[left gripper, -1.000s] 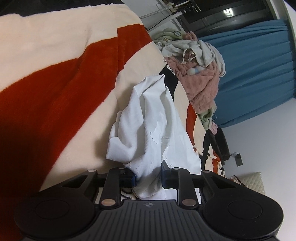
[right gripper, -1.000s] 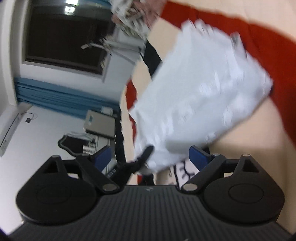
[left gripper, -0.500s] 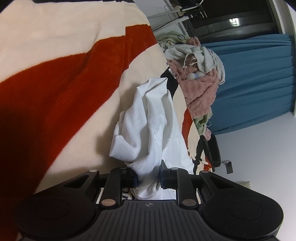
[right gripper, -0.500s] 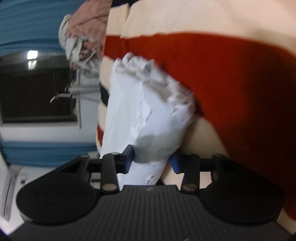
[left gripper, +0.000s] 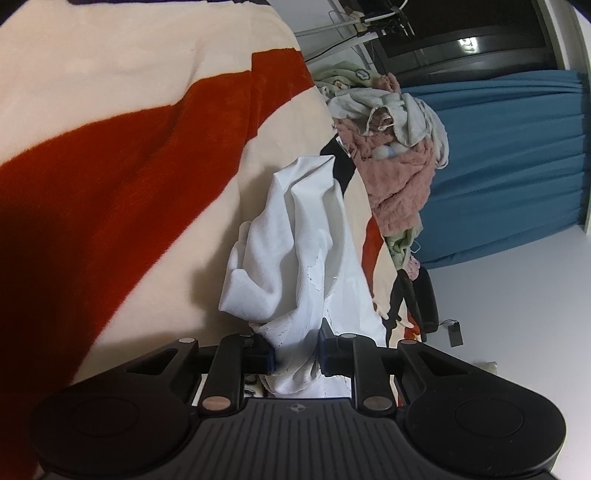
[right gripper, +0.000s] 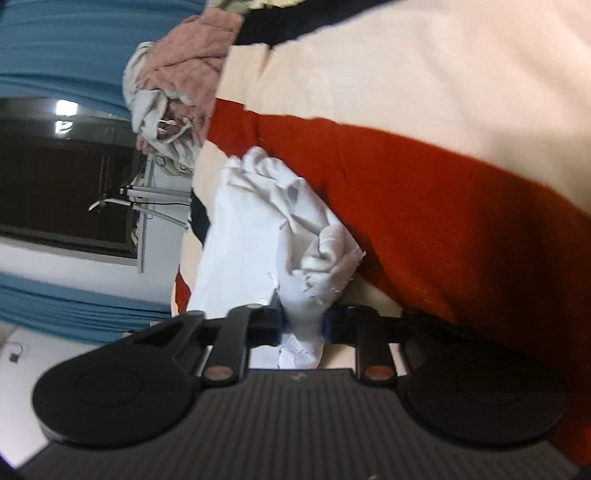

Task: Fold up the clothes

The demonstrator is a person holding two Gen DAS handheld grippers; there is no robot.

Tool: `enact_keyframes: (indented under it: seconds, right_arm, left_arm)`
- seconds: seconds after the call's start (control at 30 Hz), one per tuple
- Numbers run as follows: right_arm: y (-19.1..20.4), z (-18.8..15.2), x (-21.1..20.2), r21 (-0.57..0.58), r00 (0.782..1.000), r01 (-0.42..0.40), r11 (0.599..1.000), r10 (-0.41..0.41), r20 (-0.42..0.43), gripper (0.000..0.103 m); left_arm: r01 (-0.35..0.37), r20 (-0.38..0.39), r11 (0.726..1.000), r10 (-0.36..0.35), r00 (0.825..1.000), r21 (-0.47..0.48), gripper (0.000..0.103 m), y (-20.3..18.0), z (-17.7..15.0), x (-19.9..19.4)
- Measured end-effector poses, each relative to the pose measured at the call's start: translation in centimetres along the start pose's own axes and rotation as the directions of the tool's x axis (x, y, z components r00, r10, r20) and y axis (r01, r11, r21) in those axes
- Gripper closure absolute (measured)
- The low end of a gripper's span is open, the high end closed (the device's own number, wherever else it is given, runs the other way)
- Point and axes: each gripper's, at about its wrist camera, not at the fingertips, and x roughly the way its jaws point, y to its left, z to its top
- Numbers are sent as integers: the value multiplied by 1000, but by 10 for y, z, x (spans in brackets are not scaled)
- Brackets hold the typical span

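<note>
**Both claws on the white garment, ready to spread it**

The left claw point(left gripper: 296, 350) is clamped on a bunched edge of the white garment point(left gripper: 295, 251), cloth filling the gap between its blue pads. The right claw point(right gripper: 302, 325) is closing on another gathered part of the same garment point(right gripper: 258, 229), with the cloth already squeezed between its pads. The garment lies crumpled on the blanket point(left gripper: 110, 166), its near end gathered up into the two claws.

To do this step well, I would judge that the right claw should finish closing before any pull, so the thin cloth does not slip out. Then both hands should lift together and draw apart, letting the creases fall out, and lay the piece flat on an open stretch of blanket. The grips look taken on bunched folds rather than clean corners, so a regrip may be needed once the shape shows.

The surface is a soft, fleecy blanket in cream and red bands with a black stripe, probably a bed. A pile of clothes point(left gripper: 391, 147), pink and pale, sits at its far end. Behind it hang blue curtains point(left gripper: 509, 162) beside a dark window point(left gripper: 461, 33), with white walls around.
</note>
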Motion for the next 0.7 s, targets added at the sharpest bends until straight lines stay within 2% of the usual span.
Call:
enact_keyframes:
  seconds: [0.13, 0.23, 0.3, 0.4, 0.53, 0.63, 0.7]
  right_arm:
    - [16, -3, -24, -69, 997, -41, 997, 45, 64, 86]
    - [33, -3, -52, -120, 986, -82, 989, 98, 132, 86]
    - [42, 0, -72, -127, 975, -114, 985, 136, 175, 86]
    - [52, 11, -99, -124, 959, -138, 983, 164, 232, 86]
    - [63, 42, -119, -101, 945, -134, 986, 158, 287, 86]
    - [71, 79, -117, -101, 950, -95, 990, 120, 290, 86]
    - [75, 111, -111, -78, 958, -76, 994, 95, 271, 86]
  left_arm:
    - [48, -33, 999, -48, 998, 5, 82, -17, 3, -10]
    - [90, -76, 996, -88, 993, 22, 82, -39, 3, -17]
    - [103, -114, 994, -97, 989, 42, 82, -57, 2, -19]
    - [88, -176, 990, -69, 982, 106, 82, -94, -3, -10]
    - [52, -253, 982, -5, 967, 180, 82, -148, -8, 27]
    - [16, -292, 978, 47, 955, 209, 82, -188, -2, 72]
    - [23, -282, 961, 58, 958, 275, 82, -219, 3, 104]
